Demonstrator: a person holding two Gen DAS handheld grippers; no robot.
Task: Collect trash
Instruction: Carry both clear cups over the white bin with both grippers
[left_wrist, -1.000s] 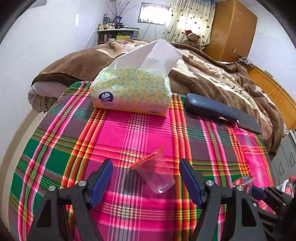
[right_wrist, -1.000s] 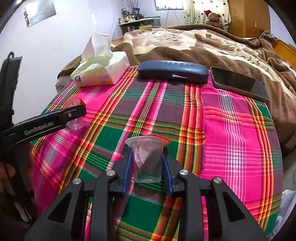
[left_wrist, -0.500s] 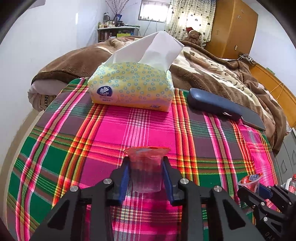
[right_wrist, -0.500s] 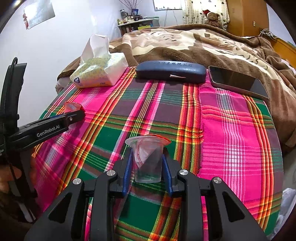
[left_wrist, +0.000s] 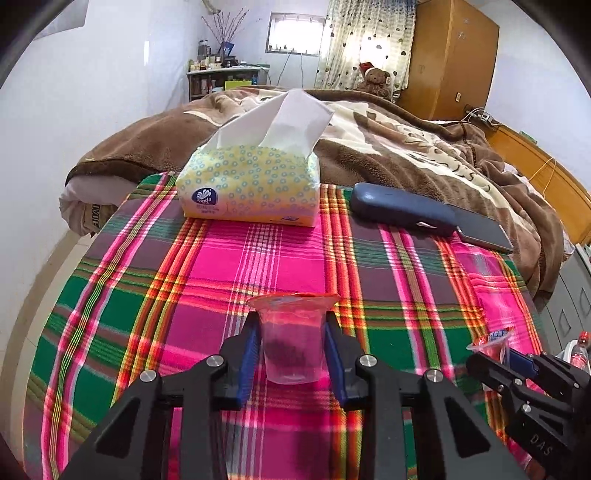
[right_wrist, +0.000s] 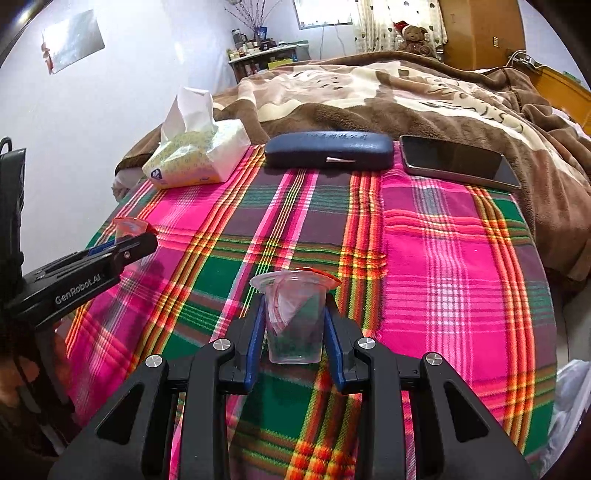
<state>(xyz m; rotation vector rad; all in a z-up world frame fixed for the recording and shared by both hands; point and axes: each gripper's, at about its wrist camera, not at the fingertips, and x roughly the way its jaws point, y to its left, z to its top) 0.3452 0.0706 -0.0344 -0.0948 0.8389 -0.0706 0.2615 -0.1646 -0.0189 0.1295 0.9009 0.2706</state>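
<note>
now the left gripper (left_wrist: 291, 345) has clamped onto the near clear plastic jelly cup with torn red lid (left_wrist: 291, 338), lifted off the plaid cloth (left_wrist: 184, 280), while the right gripper (right_wrist: 294, 325) stays clamped on its own clear cup with red foil tucked inside (right_wrist: 294, 317), so both pieces of trash are secured for disposal.

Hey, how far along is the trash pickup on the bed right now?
Done: both trash cups are gripped. The left gripper is shut on one clear cup, the right gripper on the other cup. Left: no bin shows in either view, so both still need dropping off. The tissue pack, glasses case and phone look like keepers.
</note>
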